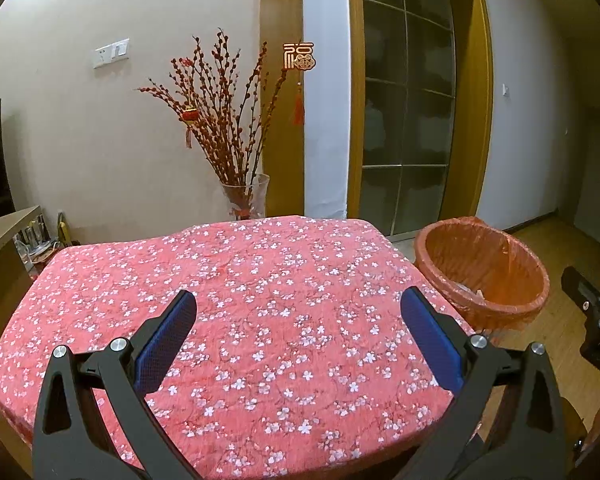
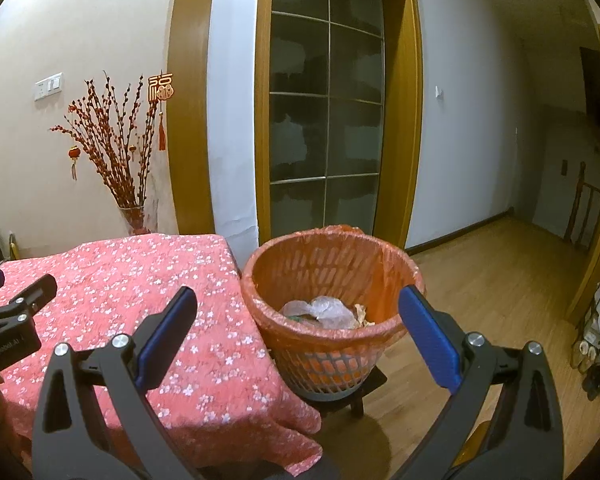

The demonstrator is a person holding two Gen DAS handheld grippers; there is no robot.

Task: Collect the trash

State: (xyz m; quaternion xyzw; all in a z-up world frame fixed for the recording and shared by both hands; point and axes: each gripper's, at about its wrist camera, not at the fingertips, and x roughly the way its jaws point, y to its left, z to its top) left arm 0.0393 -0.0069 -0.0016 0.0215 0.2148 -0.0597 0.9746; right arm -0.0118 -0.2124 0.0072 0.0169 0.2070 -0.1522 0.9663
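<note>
Worktop (image 1: 236, 280) under pink-red cloth, crinkled weave, printed all over with small white blossoms; fills the lower centre of the left wrist view, corners rounded, cloth draping over the edges. In the right wrist view the same cloth hangs in soft folds at lower left.

Left gripper (image 1: 298, 312): black angular arms with silver rivets, fingers (image 1: 168, 344) faced in blue textured pads, spread wide and released, nothing between them. It hangs above the cloth.

Right gripper (image 2: 298, 312): same build, fingers (image 2: 430, 340) parted wide, holding nothing. It sits above the gap between worktop edge and bin.

Trash bin (image 2: 332, 300): round, tapering, grey plastic lattice, lined with a thin translucent orange bag rolled over the rim. Stands on a low dark stool just beside the worktop's right edge; centre of the right wrist view, middle right of the left wrist view (image 1: 484, 272). Trash (image 2: 324, 308) lies in the bottom of the bin: crumpled clear film, a tan papery scrap, something green beneath, too bunched to name.

Glass vase (image 1: 246, 200) with red budded branches (image 1: 224, 120) behind the worktop, upper centre-left. Glazed door (image 2: 328, 120) with wood frame behind the bin. Wood plank floor (image 2: 500, 272) at right.
</note>
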